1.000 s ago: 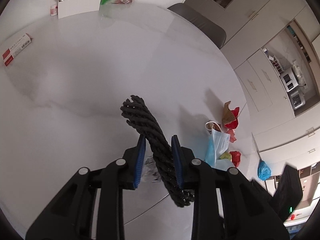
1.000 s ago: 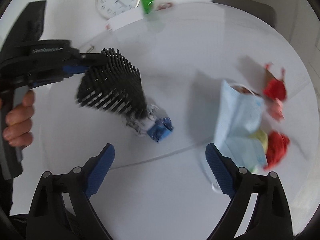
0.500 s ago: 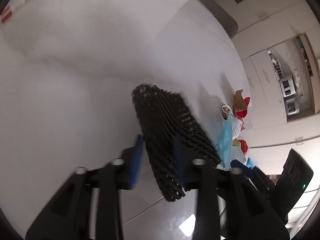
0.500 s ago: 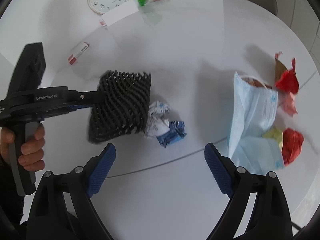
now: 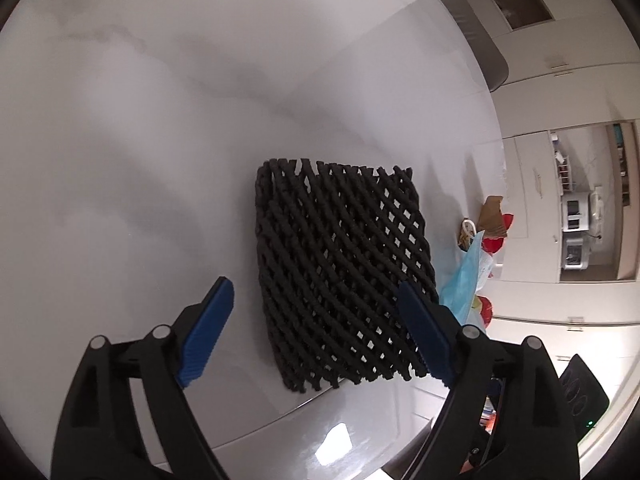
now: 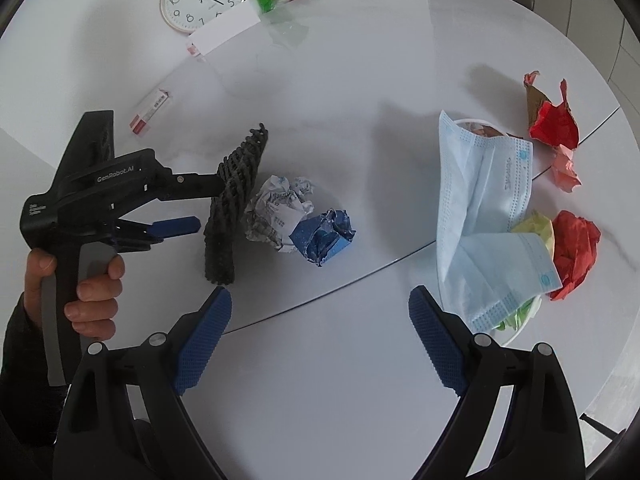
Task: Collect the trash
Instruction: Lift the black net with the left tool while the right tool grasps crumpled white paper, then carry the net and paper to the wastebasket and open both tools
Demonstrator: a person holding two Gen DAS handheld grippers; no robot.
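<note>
The left gripper [image 5: 316, 330] has just been opening; its jaws stand wide, pads clear of the black foam net [image 5: 340, 276] between them, which leans on the table [image 5: 160, 160] beside the crumpled paper [image 6: 280, 212]. Withdraw squarely, without snagging the mesh. The net's long axis runs away from the gripper. The right gripper [image 6: 320, 336] is open and empty.

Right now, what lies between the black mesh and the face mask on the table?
In the right wrist view, a crumpled white paper and a blue wrapper lie between the mesh and the mask; then bare table.
</note>
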